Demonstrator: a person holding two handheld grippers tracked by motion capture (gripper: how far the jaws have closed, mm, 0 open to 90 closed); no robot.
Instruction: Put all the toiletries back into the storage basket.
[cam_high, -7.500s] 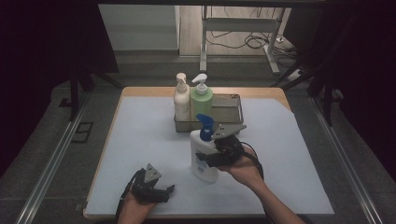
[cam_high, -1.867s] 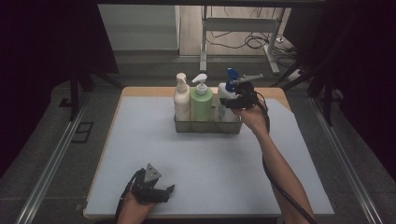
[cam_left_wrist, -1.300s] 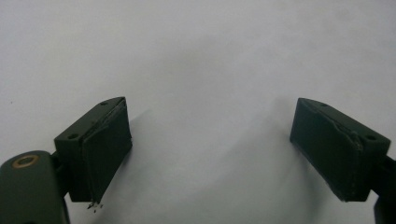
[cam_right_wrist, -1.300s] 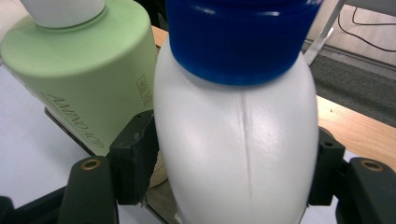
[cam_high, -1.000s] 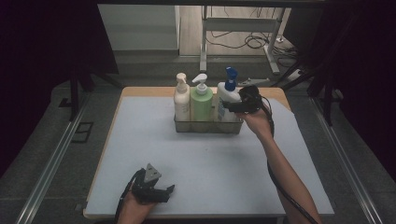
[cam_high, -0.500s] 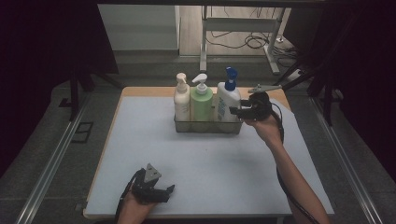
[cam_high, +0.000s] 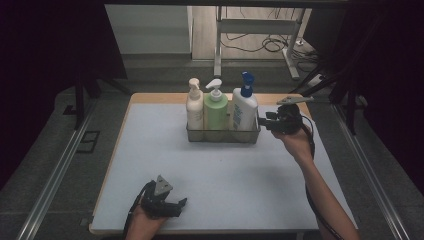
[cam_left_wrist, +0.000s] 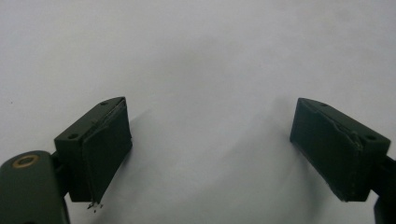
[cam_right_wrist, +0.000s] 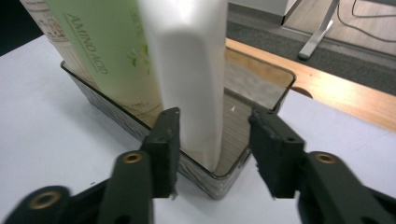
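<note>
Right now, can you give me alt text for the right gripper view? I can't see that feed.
A white plastic bottle stands at the near end of a clear rectangular tray, beside a pale green bottle. The right gripper sits just outside the tray, jaws open and having just been closing, nothing between them.

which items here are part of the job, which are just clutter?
In the job:
white bottle with blue pump, now standing in the tray
mesh tray
right gripper, jaws open, just been closing, beside the tray's end

Just there:
cream pump bottle
green pump bottle
left gripper, open on the table
</note>
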